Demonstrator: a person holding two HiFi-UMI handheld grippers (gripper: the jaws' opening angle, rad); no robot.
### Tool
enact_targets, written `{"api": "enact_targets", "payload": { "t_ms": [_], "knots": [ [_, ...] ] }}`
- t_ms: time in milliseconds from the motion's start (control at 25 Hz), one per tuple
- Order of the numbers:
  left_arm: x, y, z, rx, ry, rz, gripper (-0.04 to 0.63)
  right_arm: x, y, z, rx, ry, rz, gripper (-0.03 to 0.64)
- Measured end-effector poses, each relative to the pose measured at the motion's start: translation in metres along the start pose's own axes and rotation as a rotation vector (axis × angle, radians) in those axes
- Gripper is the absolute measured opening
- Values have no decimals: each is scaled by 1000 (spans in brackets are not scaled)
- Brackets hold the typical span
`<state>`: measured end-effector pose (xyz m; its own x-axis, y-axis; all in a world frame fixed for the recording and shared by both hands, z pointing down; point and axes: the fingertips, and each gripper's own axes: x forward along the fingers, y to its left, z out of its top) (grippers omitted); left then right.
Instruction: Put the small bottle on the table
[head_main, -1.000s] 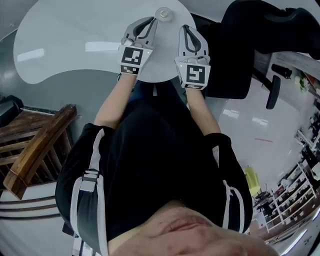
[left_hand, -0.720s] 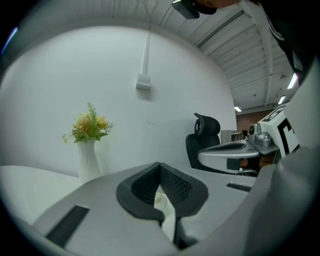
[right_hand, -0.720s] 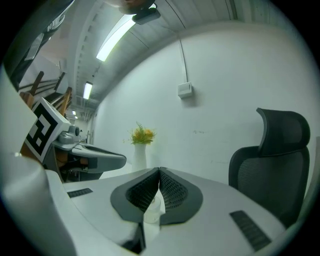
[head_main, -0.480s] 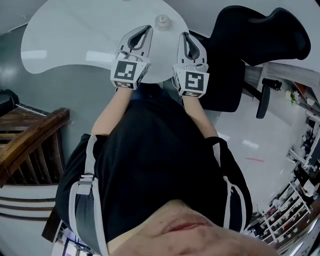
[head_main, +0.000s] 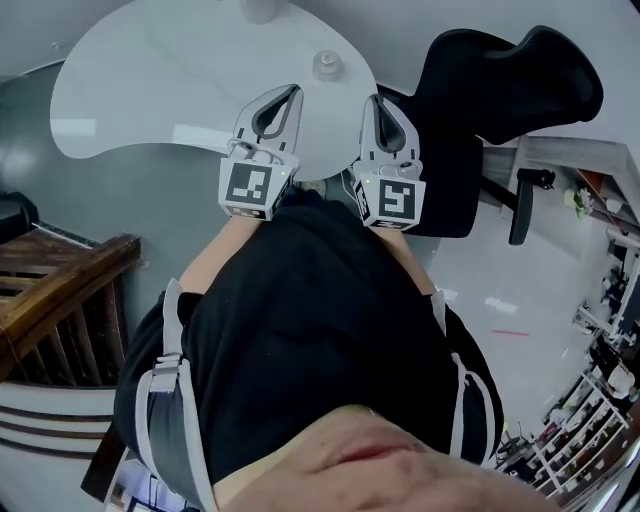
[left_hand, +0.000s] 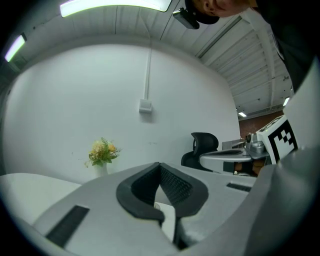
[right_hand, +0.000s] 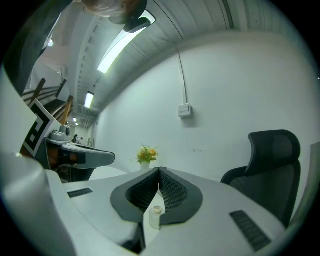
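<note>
The small clear bottle (head_main: 323, 65) stands upright on the white round table (head_main: 150, 90), near its right edge, with nothing gripping it. My left gripper (head_main: 294, 91) hovers just short of it and to its left, jaws shut and empty. My right gripper (head_main: 372, 99) is beside it at the table's rim, also shut and empty. In the right gripper view the bottle (right_hand: 155, 216) shows small through the hollow behind the closed tips (right_hand: 159, 170). In the left gripper view the tips (left_hand: 160, 164) meet with nothing between them, and the right gripper (left_hand: 240, 157) shows at the right.
A white vase of flowers (left_hand: 103, 152) stands at the table's far side by the wall (right_hand: 146, 155). A black office chair (head_main: 500, 100) is close on the right (right_hand: 270, 165). Wooden stair rails (head_main: 50, 290) lie to the left. Shelves stand at the far right.
Both grippers have lifted and drawn back from the bottle toward the person. The bottle stays standing on the table, with a wider gap to the left gripper's tips.
</note>
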<state>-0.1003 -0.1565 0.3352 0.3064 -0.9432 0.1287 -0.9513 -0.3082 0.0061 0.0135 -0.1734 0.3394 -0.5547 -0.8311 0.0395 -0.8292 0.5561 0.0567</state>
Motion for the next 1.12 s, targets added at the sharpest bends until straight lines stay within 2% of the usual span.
{"api": "enact_targets", "payload": {
  "t_ms": [320,520,680,1120],
  "knots": [
    [-8,-4,3,-12,-11,-31,8,-9,8,13,-32,-6,-16,22],
    [-9,0,8,7,-29,-17,8,-9,7,11,-33,-7,-26,21],
    [-7,-2,5,-3,-29,-34,8,-7,7,12,-28,-7,-25,21],
    [-14,0,4,2,-31,-21,8,-7,14,13,-33,-15,-11,21]
  ]
}}
